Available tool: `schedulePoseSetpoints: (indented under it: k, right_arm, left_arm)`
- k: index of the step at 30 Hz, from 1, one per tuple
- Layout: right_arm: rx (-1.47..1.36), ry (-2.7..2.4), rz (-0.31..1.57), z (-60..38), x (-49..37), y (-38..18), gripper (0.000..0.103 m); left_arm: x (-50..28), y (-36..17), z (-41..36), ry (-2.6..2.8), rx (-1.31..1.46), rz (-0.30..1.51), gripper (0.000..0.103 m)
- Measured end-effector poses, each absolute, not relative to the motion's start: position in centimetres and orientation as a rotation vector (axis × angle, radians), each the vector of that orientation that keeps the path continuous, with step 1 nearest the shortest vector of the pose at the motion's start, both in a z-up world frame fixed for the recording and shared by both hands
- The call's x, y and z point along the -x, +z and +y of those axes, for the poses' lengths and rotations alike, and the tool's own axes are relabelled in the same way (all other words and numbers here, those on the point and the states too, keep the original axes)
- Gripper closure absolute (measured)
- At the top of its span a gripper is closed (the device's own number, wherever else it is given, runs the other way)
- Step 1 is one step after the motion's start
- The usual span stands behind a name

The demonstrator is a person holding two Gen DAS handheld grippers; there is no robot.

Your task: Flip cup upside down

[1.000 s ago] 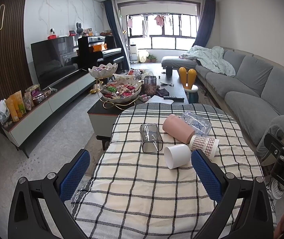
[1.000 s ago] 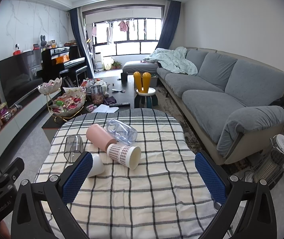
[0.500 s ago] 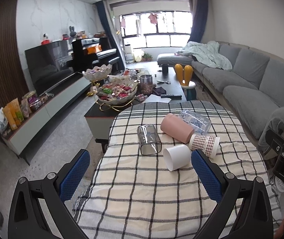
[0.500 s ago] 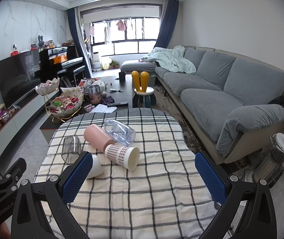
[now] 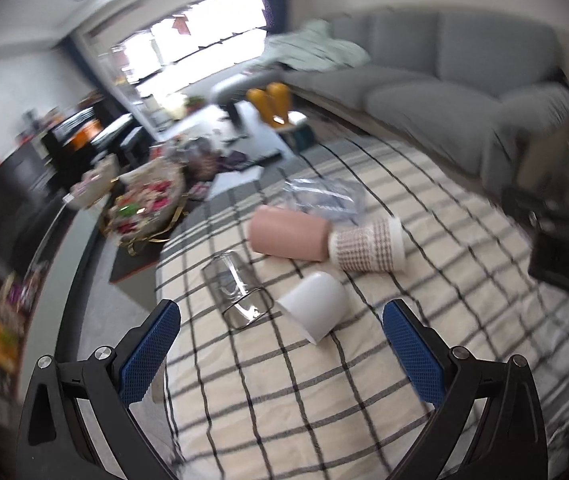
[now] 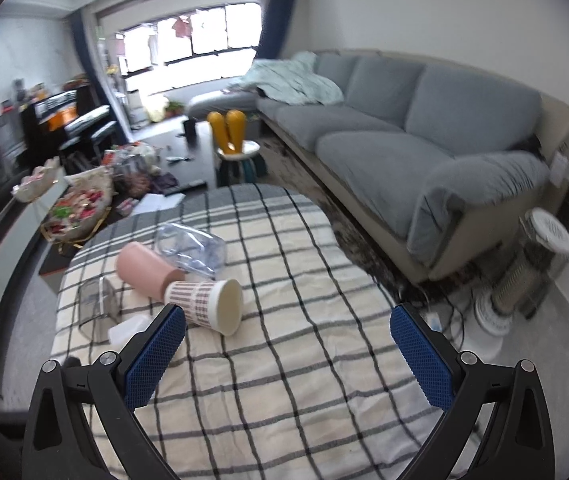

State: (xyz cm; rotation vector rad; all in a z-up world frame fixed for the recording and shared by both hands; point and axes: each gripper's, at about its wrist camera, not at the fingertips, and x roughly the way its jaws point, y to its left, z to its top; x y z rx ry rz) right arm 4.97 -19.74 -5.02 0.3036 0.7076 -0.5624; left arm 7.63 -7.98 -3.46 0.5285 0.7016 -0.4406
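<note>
Left gripper [image 5: 280, 334], right gripper [image 6: 286, 338]: jaws spread, empty. White cup [image 5: 314, 307], frame centre, seemingly on its side.

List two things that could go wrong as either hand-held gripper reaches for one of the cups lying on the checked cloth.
1. The white cup, clear glass, pink cup and patterned cup lie on their sides, close together; a nudge may roll one into the next.
2. The left hand-held gripper view is blurred by motion, so its open jaws may arrive off-centre.
</note>
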Motion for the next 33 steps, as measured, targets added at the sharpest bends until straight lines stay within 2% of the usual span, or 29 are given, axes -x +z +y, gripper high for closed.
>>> schedulePoseSetpoints:
  k: [11,14,18,22,24,26,33]
  right_arm:
    - [-0.482,-0.625,0.828,-22.0,-8.8,-8.9,0.000]
    - [-0.521,-0.648,0.866,-22.7,-9.8,-10.3,0.000]
    - [-0.588,-0.677,0.918,-23.7,-10.9,-12.5,0.000]
    - [-0.639,-0.695,0.981,-24.3,-12.0,-14.4,0.000]
    - [-0.660,-0.696,0.996,-24.5,-12.5,-15.0,0.000]
    - [-0.673,-0.696,1.005,-24.6,-12.9,-15.5,0.000]
    - [-0.699,-0.686,1.033,-24.7,-13.5,-16.7,0.000]
  left_arm:
    - [-13.9,-7.9,-12.5,-0.680,-0.753,0.861,0.001]
    - [-15.0,-9.4,-13.9,-0.721,-0.836,0.876,0.005]
    - [-16.0,-11.5,-15.4,-0.779,-0.943,0.910,0.006]
    - [-17.1,-13.8,-16.5,-0.823,-1.045,0.991,0.018]
    - [-17.7,-14.6,-16.7,-0.823,-1.072,1.031,0.020]
    - [-18.2,-15.3,-16.8,-0.825,-1.087,1.063,0.028]
    - [-19.1,-17.6,-16.8,-0.833,-1.148,1.138,0.033]
